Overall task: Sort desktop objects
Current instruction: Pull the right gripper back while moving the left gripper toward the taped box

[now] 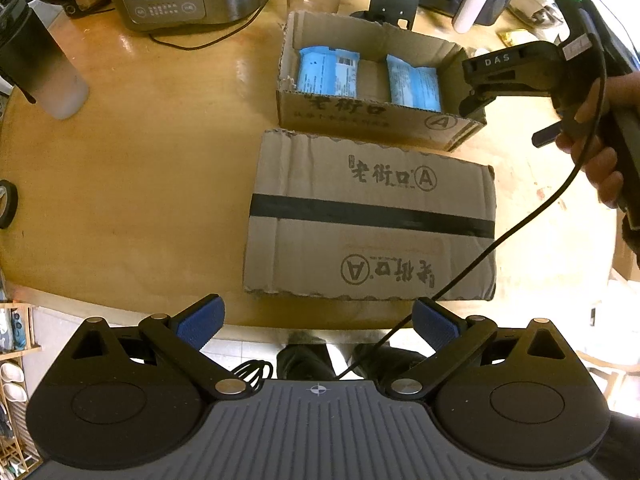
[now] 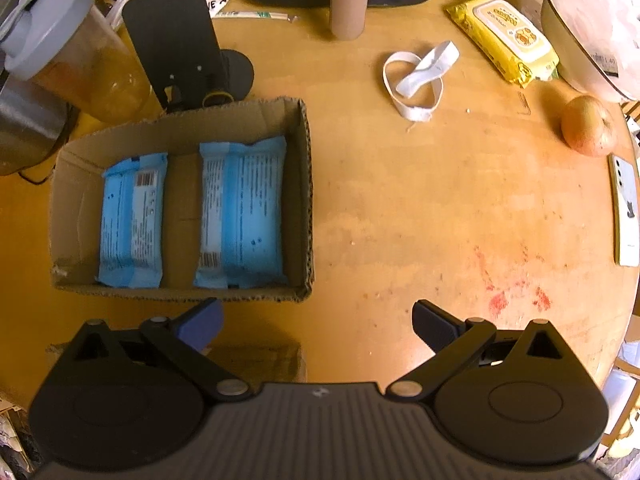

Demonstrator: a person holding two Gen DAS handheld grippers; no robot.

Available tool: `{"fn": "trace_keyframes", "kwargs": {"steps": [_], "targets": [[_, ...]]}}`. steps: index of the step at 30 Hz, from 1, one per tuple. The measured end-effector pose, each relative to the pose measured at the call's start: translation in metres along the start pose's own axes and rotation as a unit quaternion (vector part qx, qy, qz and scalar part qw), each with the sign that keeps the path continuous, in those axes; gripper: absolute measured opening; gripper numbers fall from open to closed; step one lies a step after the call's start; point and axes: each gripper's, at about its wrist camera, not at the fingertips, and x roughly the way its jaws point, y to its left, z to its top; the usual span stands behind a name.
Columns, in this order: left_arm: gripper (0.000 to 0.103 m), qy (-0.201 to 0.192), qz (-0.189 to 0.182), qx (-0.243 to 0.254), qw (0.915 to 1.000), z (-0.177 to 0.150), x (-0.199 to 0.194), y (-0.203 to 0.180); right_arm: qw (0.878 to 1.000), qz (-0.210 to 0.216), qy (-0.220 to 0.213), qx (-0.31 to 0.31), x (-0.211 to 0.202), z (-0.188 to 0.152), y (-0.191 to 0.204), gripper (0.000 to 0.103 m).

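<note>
both the left gripper [image 1: 318, 322] and right gripper [image 2: 316, 322] are hovering wide-jawed and empty; two blue plastic packets [image 2: 240, 212] are lying in the open cardboard box [image 2: 306, 184] mid-tabletop, so the yellow wipes pack [image 2: 504, 36] by the far right edge is probably next, needing a long reach.

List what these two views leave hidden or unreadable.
- Contents of the taped box, left wrist view: shut, nothing inside shows.
- Small print on the two blue packets in the open box, both views: too small and blurred.
- Taped box in the right wrist view: only a strip shows, behind the right gripper.
- White phone, right wrist view: cut off by the fisheye edge.
</note>
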Motion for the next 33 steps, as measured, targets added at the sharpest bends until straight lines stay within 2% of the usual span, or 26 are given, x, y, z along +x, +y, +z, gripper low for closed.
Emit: {"fn": "trace_keyframes", "kwargs": {"steps": [33], "targets": [[0.103, -0.001, -0.009, 0.021, 0.9997, -0.012, 0.001, -0.004, 0.995, 0.014, 0.017, 0.097, -0.003, -0.07, 0.002, 0.103]]}}
